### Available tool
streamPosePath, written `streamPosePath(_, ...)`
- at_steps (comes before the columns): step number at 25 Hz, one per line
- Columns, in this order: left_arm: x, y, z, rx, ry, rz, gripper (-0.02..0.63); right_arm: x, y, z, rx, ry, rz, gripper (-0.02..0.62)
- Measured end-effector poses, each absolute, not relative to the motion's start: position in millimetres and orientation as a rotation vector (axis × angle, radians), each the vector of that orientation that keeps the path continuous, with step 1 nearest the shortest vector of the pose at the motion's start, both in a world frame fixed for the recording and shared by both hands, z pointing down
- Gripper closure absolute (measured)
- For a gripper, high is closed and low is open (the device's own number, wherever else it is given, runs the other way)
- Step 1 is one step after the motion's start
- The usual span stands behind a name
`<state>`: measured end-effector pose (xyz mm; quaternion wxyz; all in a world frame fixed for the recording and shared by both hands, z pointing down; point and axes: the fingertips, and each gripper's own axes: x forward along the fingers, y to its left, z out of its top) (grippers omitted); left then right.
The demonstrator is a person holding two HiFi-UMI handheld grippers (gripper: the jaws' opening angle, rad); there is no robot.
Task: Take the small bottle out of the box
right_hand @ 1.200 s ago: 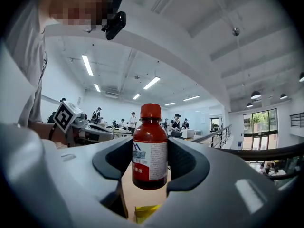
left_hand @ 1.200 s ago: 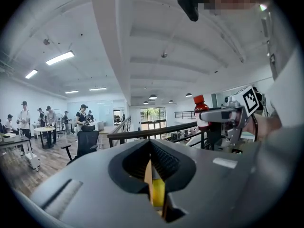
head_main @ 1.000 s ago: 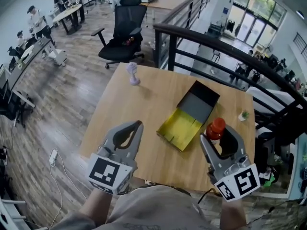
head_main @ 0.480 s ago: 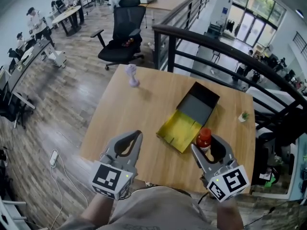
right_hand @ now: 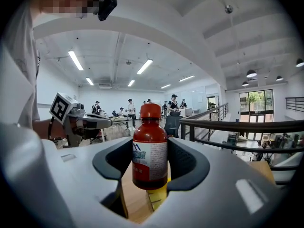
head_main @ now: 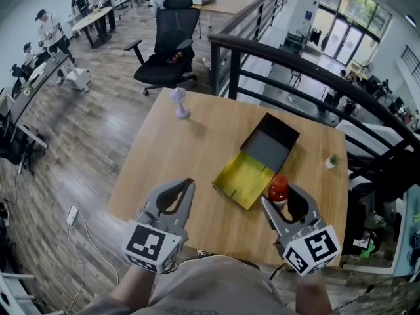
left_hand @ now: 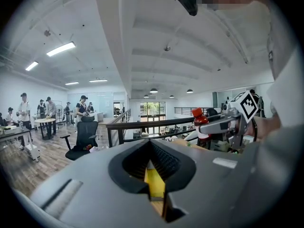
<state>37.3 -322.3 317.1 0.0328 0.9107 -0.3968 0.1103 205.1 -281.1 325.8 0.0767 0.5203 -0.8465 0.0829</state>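
The right tool (head_main: 282,201) clamps the small bottle (head_main: 278,188) upright, just beside the open box (head_main: 252,169) on the desk (head_main: 174,153). The left tool (head_main: 180,188) is pinched together, empty.

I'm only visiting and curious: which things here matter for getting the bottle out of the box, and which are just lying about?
In the job: bottle, clamped in the right tongs; box, open on the table.
Lying about: purple ornament; little plant; chair; left tongs, shut and empty.
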Motion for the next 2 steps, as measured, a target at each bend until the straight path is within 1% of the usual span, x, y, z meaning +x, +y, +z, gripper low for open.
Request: streamPosePath(2, 38.0, -321.7, 318.0, 2.785, -1.222, 0.337, 0.604, 206.8, -281.1, 327.3, 1.565, -2.536, 0.258, 0.365)
